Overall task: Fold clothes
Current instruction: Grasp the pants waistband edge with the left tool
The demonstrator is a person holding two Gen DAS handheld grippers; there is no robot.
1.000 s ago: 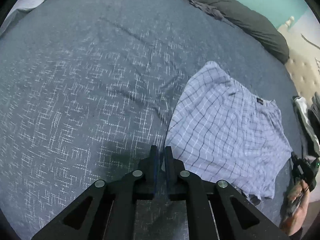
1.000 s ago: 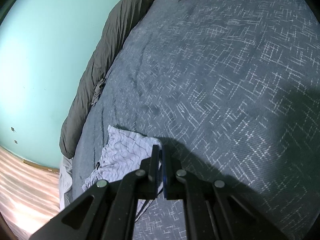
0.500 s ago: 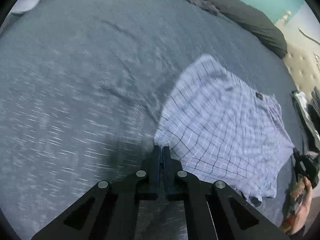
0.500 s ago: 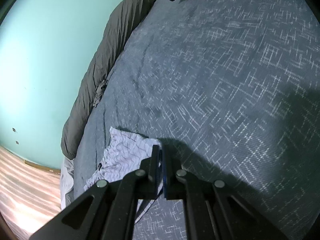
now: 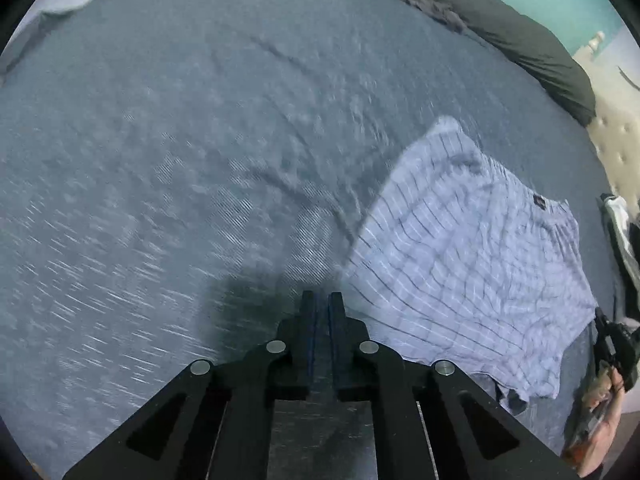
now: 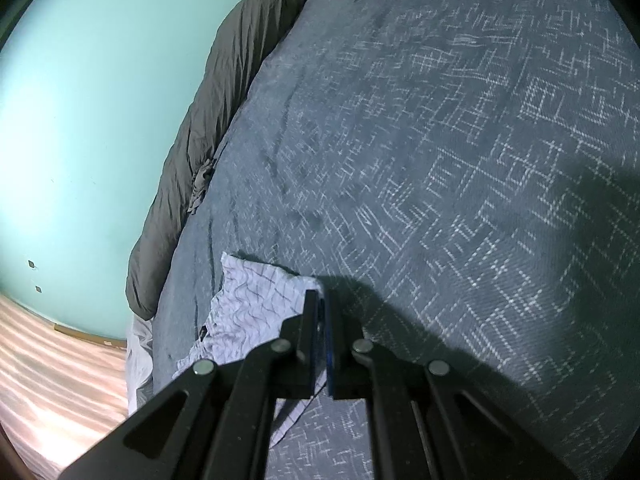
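plaid shorts (image 5: 472, 264) lie spread on the bed (image 5: 200, 140), one fold in progress as both grippers work the near hem.

the shorts sit toward the bed's right edge in the left wrist view, flat, with the small dark label up. the left gripper (image 5: 322, 300) hovers just beside the shorts' near-left corner, jaws narrow with a thin gap and nothing seen between them. the right gripper (image 6: 320, 300) has its jaws pressed together on the cloth's edge, fabric showing above and below them. a dark duvet (image 6: 192, 168) runs along the bed's far side. judged from this, the step in hand is gripping the corners; next, the left jaws need to take their corner so both can carry the hem over evenly.
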